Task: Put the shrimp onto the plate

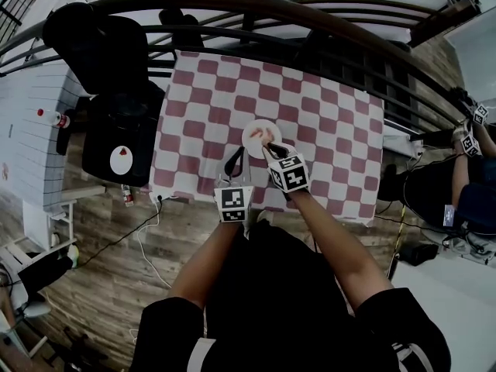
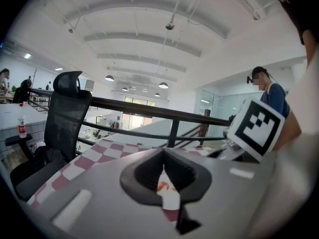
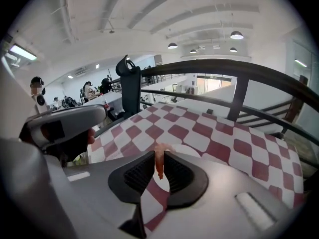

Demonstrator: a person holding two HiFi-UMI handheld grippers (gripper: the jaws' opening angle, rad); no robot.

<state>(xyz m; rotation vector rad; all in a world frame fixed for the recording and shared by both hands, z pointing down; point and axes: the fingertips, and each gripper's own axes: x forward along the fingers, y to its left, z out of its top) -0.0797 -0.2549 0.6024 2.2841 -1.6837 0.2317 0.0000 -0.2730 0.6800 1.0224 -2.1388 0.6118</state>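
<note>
Right tongs (image 3: 159, 157) pinch orange shrimp (image 3: 159, 169) (above round white plate (image 3: 189, 150)); left tongs (image 2: 163, 172) closed.

An open-plan office: mesh desk chair (image 2: 67, 118), railing (image 2: 149, 108), hanging ceiling lamps (image 2: 163, 85).

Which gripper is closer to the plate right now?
Right. The right gripper holds the shrimp over the plate; the left gripper stops short of its near-left edge, above the checkered cloth.
</note>
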